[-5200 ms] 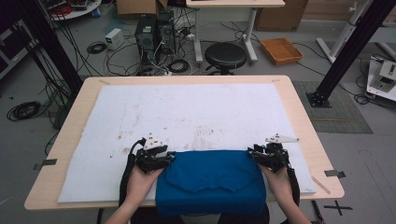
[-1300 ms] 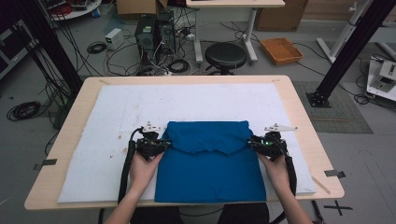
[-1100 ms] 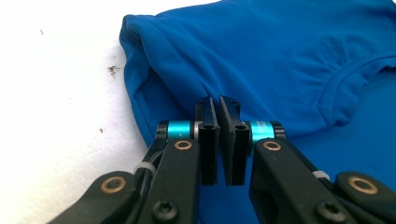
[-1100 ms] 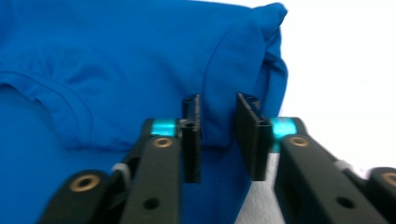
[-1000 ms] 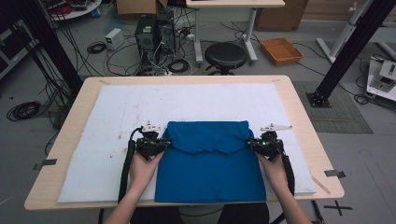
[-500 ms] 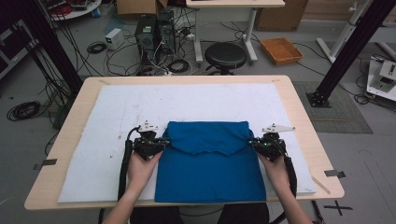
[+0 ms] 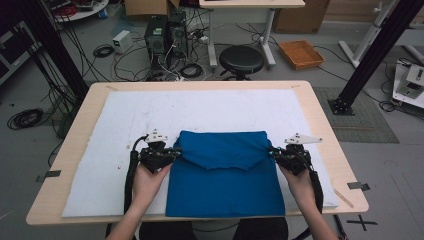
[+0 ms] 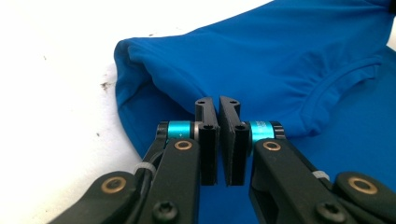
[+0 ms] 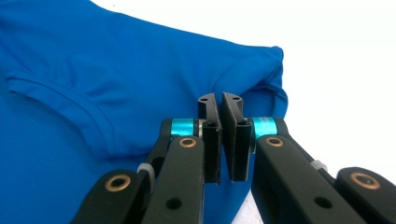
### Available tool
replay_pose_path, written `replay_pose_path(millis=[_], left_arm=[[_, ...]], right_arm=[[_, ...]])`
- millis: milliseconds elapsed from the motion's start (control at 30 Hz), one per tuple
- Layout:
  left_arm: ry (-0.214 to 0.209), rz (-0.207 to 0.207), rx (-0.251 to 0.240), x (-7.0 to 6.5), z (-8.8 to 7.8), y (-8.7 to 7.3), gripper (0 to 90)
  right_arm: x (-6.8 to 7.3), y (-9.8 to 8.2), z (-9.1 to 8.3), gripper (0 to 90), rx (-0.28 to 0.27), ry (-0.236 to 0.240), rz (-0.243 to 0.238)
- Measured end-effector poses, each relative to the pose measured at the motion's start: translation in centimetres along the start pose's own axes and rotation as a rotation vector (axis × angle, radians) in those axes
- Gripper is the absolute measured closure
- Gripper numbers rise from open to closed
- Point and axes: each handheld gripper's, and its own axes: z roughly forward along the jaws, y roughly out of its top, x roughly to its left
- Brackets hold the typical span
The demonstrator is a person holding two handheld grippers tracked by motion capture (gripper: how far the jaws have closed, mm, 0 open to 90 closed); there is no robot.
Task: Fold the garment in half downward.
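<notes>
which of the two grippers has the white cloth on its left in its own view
The left gripper: its view has white cloth left of the blue shirt; the right gripper sees white on the right.

No legible text, labels, brands, numbers or signs anywhere in view.

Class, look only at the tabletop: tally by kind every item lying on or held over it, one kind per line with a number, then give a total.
Blue garment: 1
White mat covering the table: 1
Handheld tools: 2 (left tool, right tool)
Total: 4
</notes>
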Motion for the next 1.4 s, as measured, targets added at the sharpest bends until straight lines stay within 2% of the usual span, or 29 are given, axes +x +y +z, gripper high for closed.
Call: replay_pose_path(millis=[67, 300, 567, 867, 1200, 1400], left_arm=[[-0.009, 0.014, 0.004, -0.3, -0.5, 0.0, 86.1], [-0.074, 0.017, 0.007, -1.4, -2.4, -0.5, 86.1], [-0.114, 0.065, 0.015, -3.3, -4.7, -1.3, 86.1], [-0.155, 0.093, 0.02, -5.0, -6.5, -2.8, 86.1], [-0.174, 0.097, 0.053, -6.1, -7.5, -4.8, 86.1], [-0.192, 0.103, 0.098, -6.7, -7.6, -6.6, 86.0]], right_arm=[[0.2, 0.0, -0.5, 86.7, 0.0, 0.007, -0.01], [0.7, -0.7, -2.5, 86.7, -0.002, 0.032, -0.019], [1.6, -1.7, -4.8, 86.7, -0.017, 0.059, -0.041], [3.1, -3.1, -6.9, 86.7, -0.02, 0.086, -0.066], [4.3, -5.3, -8.6, 86.7, -0.005, 0.104, -0.079], [4.8, -6.7, -8.9, 86.7, 0.017, 0.108, -0.085]])
